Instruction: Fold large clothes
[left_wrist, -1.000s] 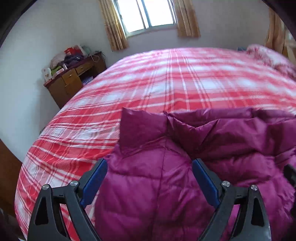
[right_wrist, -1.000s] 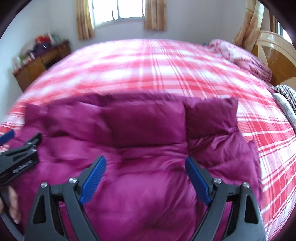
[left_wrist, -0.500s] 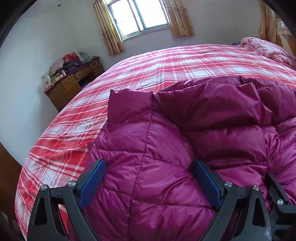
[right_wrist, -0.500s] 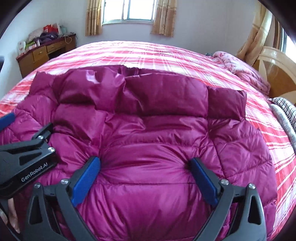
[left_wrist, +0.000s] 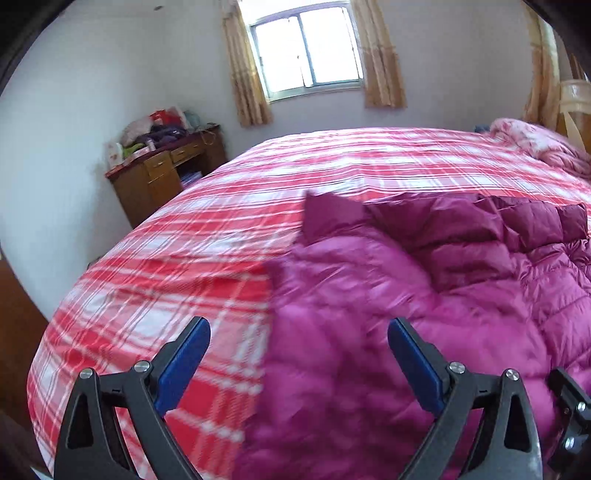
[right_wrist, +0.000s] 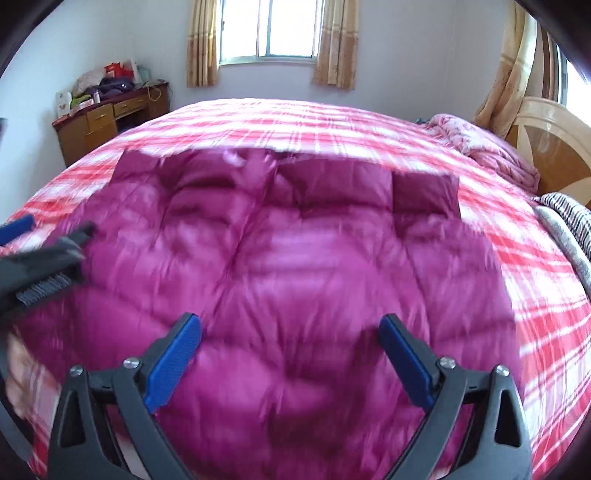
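While both of your grippers hang spread and empty over the near end of the bed, nothing pins the magenta down jacket (right_wrist: 295, 280), so the risks all lie in how you take hold of it. Your right gripper (right_wrist: 290, 354), whose jaws have just been opening with only jacket surface below them and nothing pinched, sits above the puffy middle of the garment; close there and you would likely catch just the slippery top shell, which may slide out or drag the upper layer off the one beneath. Your left gripper (left_wrist: 297, 360) straddles the jacket's left edge, one blue pad over the red plaid bedcover (left_wrist: 177, 266) and the other over the quilting, so a careless bite could gather bedcover along with the jacket. Both views are smeared by motion, and a grab made at this pace may miss the hem. Farther up, the darker folded band (right_wrist: 332, 184) near the collar looks loosely laid and could spring open if you tug. Beyond it, the crumpled pink quilt (right_wrist: 487, 147) by the headboard limits room on that side.
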